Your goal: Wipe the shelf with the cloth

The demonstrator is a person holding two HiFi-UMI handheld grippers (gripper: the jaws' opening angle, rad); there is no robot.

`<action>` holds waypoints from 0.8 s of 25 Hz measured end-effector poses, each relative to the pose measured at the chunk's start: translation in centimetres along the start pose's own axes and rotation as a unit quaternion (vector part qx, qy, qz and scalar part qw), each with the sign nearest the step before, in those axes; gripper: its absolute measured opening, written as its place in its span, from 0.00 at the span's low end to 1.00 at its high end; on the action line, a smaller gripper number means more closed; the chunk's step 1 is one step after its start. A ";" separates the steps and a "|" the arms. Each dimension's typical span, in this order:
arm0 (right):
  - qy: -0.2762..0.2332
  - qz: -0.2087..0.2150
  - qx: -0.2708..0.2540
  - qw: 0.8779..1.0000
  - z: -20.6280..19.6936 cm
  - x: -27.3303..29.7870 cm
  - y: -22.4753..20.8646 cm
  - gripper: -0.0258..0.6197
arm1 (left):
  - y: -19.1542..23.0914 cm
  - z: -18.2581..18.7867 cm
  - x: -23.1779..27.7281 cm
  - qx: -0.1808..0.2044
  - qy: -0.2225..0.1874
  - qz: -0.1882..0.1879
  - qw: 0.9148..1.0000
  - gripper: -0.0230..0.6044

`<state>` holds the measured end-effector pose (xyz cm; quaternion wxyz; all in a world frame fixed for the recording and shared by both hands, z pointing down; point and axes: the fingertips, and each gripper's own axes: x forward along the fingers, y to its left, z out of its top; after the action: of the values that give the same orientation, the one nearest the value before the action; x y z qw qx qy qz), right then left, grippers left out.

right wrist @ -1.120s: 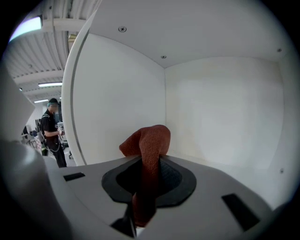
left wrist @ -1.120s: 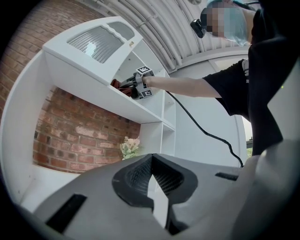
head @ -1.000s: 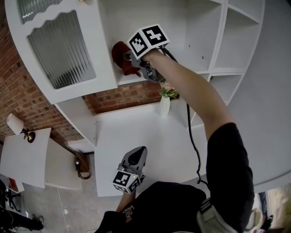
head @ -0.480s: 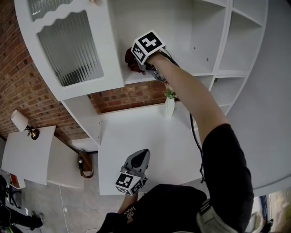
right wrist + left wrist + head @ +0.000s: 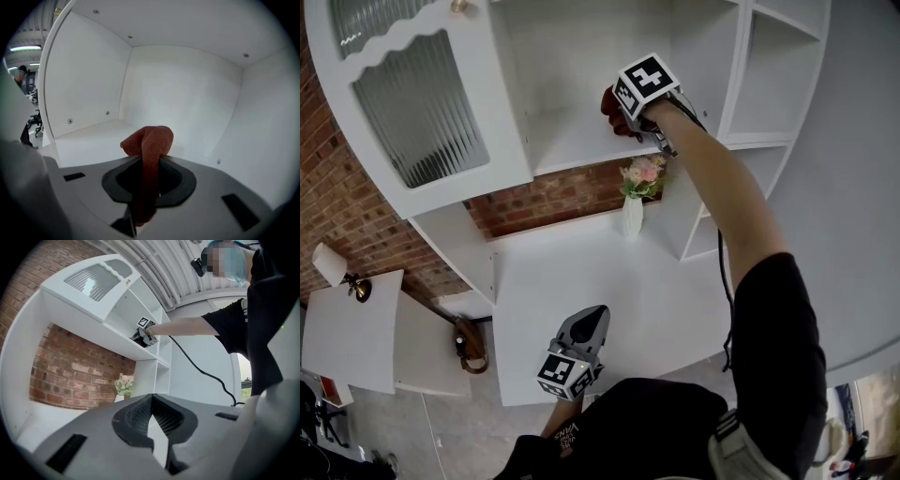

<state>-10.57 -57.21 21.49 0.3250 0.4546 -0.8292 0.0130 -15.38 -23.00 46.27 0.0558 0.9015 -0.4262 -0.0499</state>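
The red cloth [image 5: 608, 100] is bunched in my right gripper [image 5: 622, 111], which is shut on it inside the open white cabinet compartment. In the right gripper view the cloth [image 5: 151, 145] sticks up from between the jaws, above the white shelf floor [image 5: 89, 138], near the compartment's right wall. The shelf board [image 5: 567, 139] runs left from the gripper. My left gripper [image 5: 589, 317] hangs low over the white desk, shut with nothing in it. The left gripper view shows the right gripper [image 5: 143, 335] far off on the shelf.
The cabinet door with ribbed glass [image 5: 417, 103] stands open at the left. A white vase of flowers [image 5: 635, 199] sits on the desk [image 5: 581, 281] under the shelf. More open cubbies [image 5: 773, 84] lie to the right. A cable [image 5: 722, 281] trails along my right arm.
My right gripper has slid to the right along the shelf with the cloth in it, from the compartment's left side toward its right wall. The left gripper has stayed put.
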 end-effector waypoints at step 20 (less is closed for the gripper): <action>0.047 -0.124 -0.013 0.991 -4.6 -4.2 -8.6 0.13 | -2.2 -0.6 3.3 -0.011 0.010 -0.058 0.998 0.05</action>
<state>-0.01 -57.67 20.46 0.3689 0.5481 -0.7505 -0.0166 -11.55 -24.13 46.42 0.0666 0.9247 -0.3717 -0.0485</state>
